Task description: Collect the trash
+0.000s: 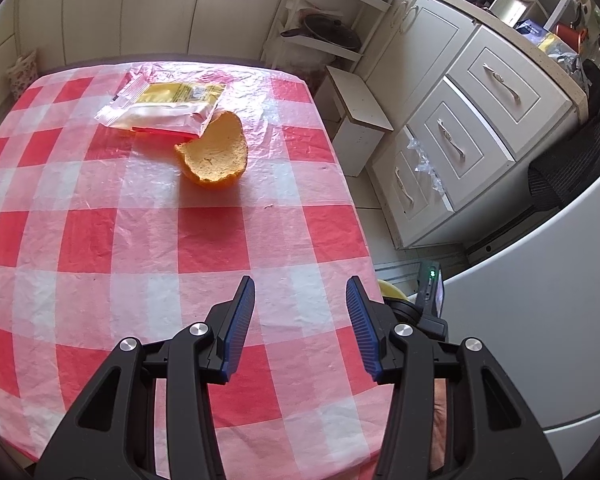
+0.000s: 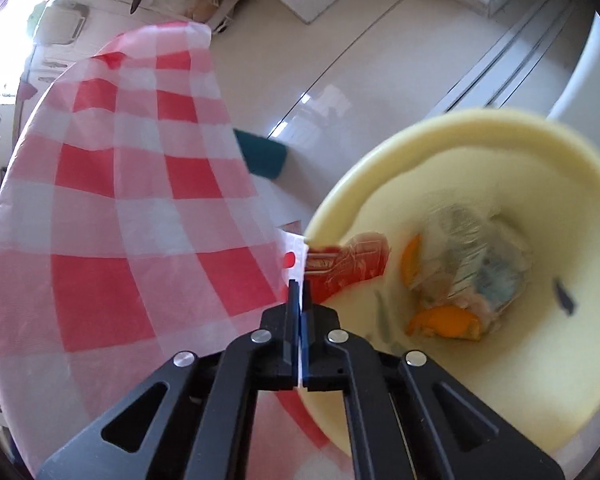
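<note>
A: While the left gripper (image 1: pixel 300 300) hangs over the near part of the checked tablecloth (image 1: pixel 100 240), its blue pads (image 1: pixel 240 328) stand apart and nothing is between them. Where does the trash lie from it?

B: The orange peel (image 1: pixel 214 152) rests ahead of the jaws, toward the far side of the table and a little to the left of their line. It lies like a cup, the pale inside turned to the camera. Just behind it, touching or nearly so, lies the yellow-and-white wrapper (image 1: pixel 160 106), flat, with its long axis across the view, from left to right.

A: So which hand is nearer to them?

B: The left one, I judge. The peel is well apart from its tips, but the way is free. It must reach forward and slightly left, and the curved rim of the peel gives the pads an edge to close on.

A: And the right gripper (image 2: pixel 300 292)?

B: Its jaws are pressed together beside the table edge. The red wrapper (image 2: pixel 348 264) lies over the rim of the yellow bin (image 2: pixel 480 128) just beyond the tips; whether they pinch its corner, I cannot tell. Inside the bin there are orange pieces (image 2: pixel 444 320) and a crumpled clear bag (image 2: pixel 480 256), somewhat blurred.
</note>
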### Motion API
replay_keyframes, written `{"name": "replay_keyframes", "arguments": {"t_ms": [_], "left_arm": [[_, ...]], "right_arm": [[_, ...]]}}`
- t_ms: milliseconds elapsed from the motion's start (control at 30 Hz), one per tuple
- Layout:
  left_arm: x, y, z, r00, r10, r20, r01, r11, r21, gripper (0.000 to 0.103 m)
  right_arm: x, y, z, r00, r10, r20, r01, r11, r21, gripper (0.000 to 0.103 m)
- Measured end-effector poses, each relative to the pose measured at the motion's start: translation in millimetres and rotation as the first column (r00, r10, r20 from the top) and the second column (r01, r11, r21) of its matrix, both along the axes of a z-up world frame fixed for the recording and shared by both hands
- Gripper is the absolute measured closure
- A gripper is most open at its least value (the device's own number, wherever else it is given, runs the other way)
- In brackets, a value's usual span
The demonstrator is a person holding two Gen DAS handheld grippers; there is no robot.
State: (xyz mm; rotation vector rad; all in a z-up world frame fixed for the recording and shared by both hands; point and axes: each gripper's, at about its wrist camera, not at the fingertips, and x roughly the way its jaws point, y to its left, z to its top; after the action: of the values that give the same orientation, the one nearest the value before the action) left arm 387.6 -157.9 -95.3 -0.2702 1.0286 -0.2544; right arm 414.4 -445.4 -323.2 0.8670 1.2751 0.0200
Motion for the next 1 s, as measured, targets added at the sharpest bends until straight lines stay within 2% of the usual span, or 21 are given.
{"name": "replay_keyframes", "arguments": {"t_ms": [100, 167, 233, 267, 367, 400, 433, 467, 500, 567, 633, 700, 767, 833, 933, 1000], "left_arm": [[-2, 4, 4, 1.0, 0.009, 0.012, -0.009, 1.0, -0.002, 0.058], [-3, 10, 8, 1.0, 0.018, 0.02, -0.018, 1.0, -0.004, 0.058], [-4, 20, 13, 0.999, 0.033, 0.029, -0.033, 0.999, -0.004, 0.058], [-5, 26, 17, 0.998, 0.04, 0.037, -0.04, 0.999, -0.003, 0.058], [-10, 48, 28, 0.995, 0.067, 0.072, -0.068, 0.998, 0.016, 0.055], [-12, 60, 31, 0.993, 0.088, 0.084, -0.09, 0.996, 0.022, 0.054], [-13, 69, 32, 0.991, 0.102, 0.087, -0.104, 0.994, 0.022, 0.054], [-14, 82, 33, 0.988, 0.125, 0.088, -0.126, 0.992, 0.016, 0.054], [-14, 91, 34, 0.986, 0.142, 0.087, -0.143, 0.99, 0.011, 0.054], [-17, 118, 35, 0.978, 0.192, 0.087, -0.192, 0.981, -0.007, 0.054], [-21, 137, 37, 0.97, 0.226, 0.088, -0.225, 0.974, -0.024, 0.053], [-22, 153, 38, 0.963, 0.256, 0.083, -0.253, 0.966, -0.047, 0.052], [-20, 164, 38, 0.959, 0.273, 0.072, -0.269, 0.961, -0.061, 0.051], [-10, 169, 37, 0.957, 0.285, 0.058, -0.282, 0.957, -0.066, 0.049], [15, 171, 28, 0.954, 0.298, 0.038, -0.296, 0.954, -0.051, 0.048], [30, 171, 20, 0.952, 0.305, 0.034, -0.304, 0.952, -0.029, 0.048]], "right_arm": [[-13, -13, 4, 1.0, 0.0, -0.022, -0.002, 0.998, -0.069, 0.102], [-23, -22, 3, 0.998, 0.023, -0.066, -0.035, 0.983, -0.178, 0.102], [-34, -28, -2, 0.99, 0.048, -0.132, -0.086, 0.949, -0.304, 0.102], [-38, -30, -6, 0.985, 0.051, -0.165, -0.103, 0.941, -0.322, 0.102], [-54, -35, -29, 0.957, 0.064, -0.284, -0.147, 0.948, -0.283, 0.1], [-57, -34, -29, 0.954, 0.061, -0.293, -0.149, 0.946, -0.287, 0.096], [-59, -33, -23, 0.958, 0.052, -0.282, -0.137, 0.947, -0.291, 0.07], [-59, -32, -16, 0.965, 0.044, -0.259, -0.123, 0.947, -0.297, 0.037], [-58, -31, -1, 0.976, 0.033, -0.217, -0.104, 0.941, -0.322, 0.033], [-56, -29, 34, 0.992, 0.018, -0.129, -0.065, 0.927, -0.37, 0.033], [-56, -30, 74, 1.0, -0.018, -0.018, 0.01, 0.928, -0.373, 0.033], [-58, -27, 111, 0.996, -0.033, 0.087, 0.064, 0.925, -0.375, 0.033], [-57, -14, 147, 0.983, -0.01, 0.185, 0.074, 0.936, -0.343, 0.033], [-48, 4, 170, 0.969, 0.047, 0.243, 0.038, 0.941, -0.335, 0.032], [-30, 56, 207, 0.916, 0.215, 0.338, -0.086, 0.93, -0.358, 0.028], [-20, 81, 212, 0.882, 0.291, 0.37, -0.148, 0.918, -0.369, 0.028]]}}
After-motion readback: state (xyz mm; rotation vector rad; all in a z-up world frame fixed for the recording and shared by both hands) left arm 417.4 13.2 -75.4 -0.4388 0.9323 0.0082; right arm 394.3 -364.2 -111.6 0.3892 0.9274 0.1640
